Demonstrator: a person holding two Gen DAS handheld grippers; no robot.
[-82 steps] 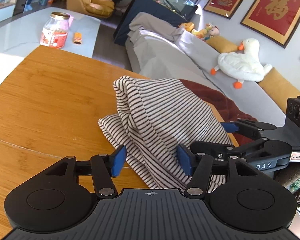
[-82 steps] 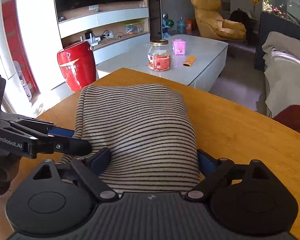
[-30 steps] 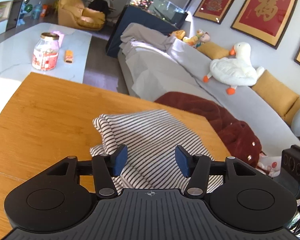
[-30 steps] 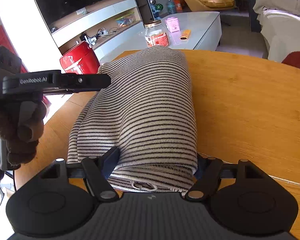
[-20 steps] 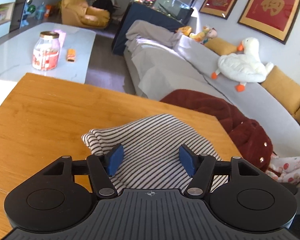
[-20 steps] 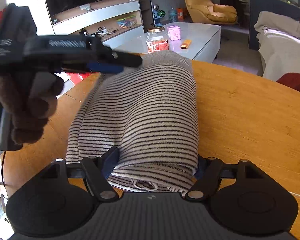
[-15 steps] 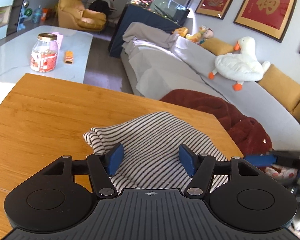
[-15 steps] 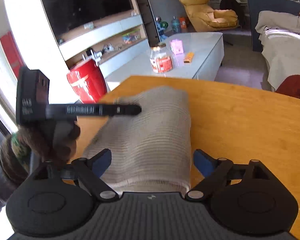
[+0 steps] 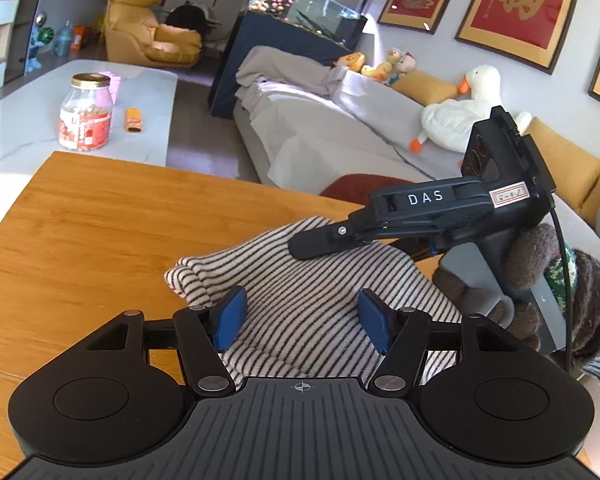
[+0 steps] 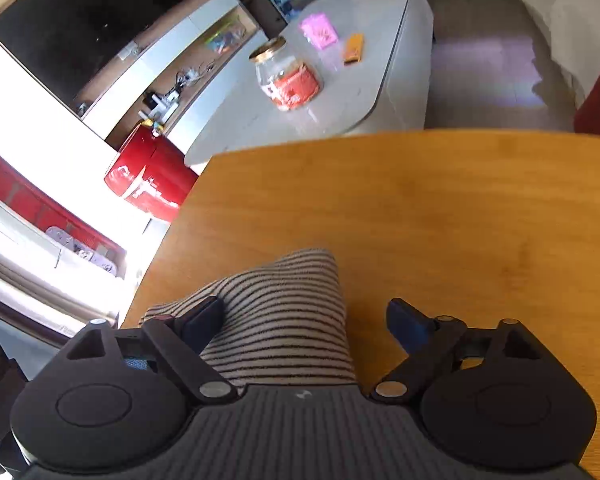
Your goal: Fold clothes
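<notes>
A folded black-and-white striped garment (image 9: pixel 300 280) lies on the wooden table (image 9: pixel 100 232). My left gripper (image 9: pixel 302 320) is open just above its near part, with nothing held. In the left wrist view my right gripper (image 9: pixel 300 250) reaches in from the right over the garment's top, its fingertip touching or just above the cloth. In the right wrist view the right gripper (image 10: pixel 302 320) is open, tilted down over one end of the garment (image 10: pixel 276 312), holding nothing.
A white coffee table (image 9: pixel 28 128) with a glass jar (image 9: pixel 86 112) stands beyond the table's far edge. A grey sofa (image 9: pixel 340 128) with a dark red garment (image 9: pixel 356 186) and a plush duck (image 9: pixel 464 120) is to the right. A red appliance (image 10: pixel 148 176) sits on the floor.
My right gripper let go of the garment, opened wide, rose and tilted down over it. The garment settled flat on the table. My left gripper stayed open over it.
</notes>
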